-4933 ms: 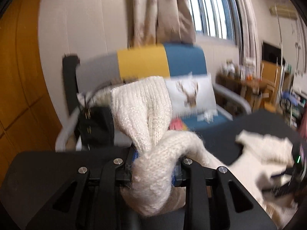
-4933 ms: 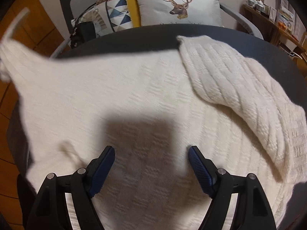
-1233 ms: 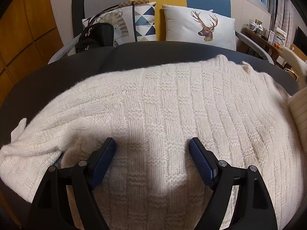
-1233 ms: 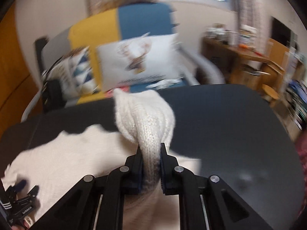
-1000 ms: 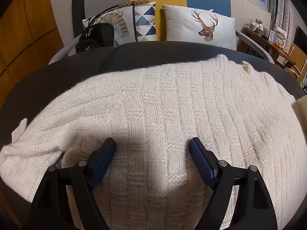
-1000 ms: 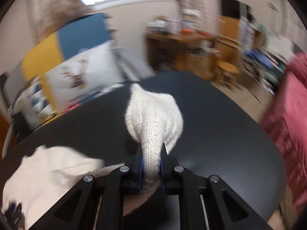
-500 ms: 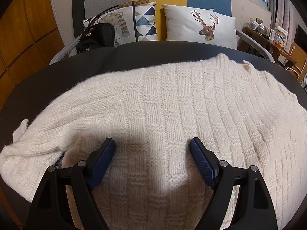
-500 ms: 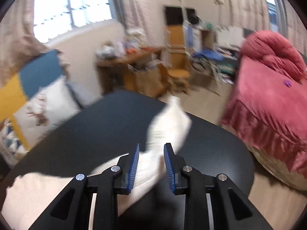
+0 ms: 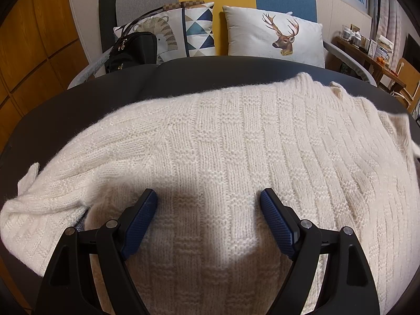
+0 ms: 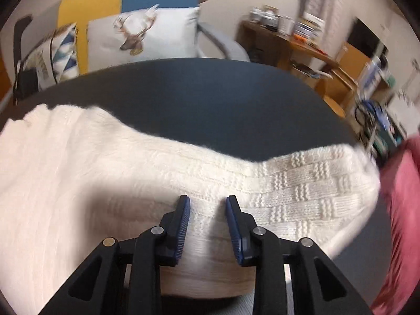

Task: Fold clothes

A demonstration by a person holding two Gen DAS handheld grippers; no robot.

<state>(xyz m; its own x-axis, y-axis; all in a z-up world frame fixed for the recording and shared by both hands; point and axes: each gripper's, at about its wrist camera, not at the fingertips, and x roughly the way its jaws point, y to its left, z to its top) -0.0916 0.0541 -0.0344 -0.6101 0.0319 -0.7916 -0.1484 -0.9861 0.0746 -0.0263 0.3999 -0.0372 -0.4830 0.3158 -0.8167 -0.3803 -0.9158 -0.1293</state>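
Dark table (image 9: 78, 110), cream sweater (image 9: 236, 144), no legible writing

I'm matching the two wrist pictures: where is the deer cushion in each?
Left wrist view: the deer cushion is at upper centre-right, on the sofa behind the dark table.
Right wrist view: the deer cushion is at upper left, blurred and tilted.
Shared landmark: the cream sweater spread on the table.
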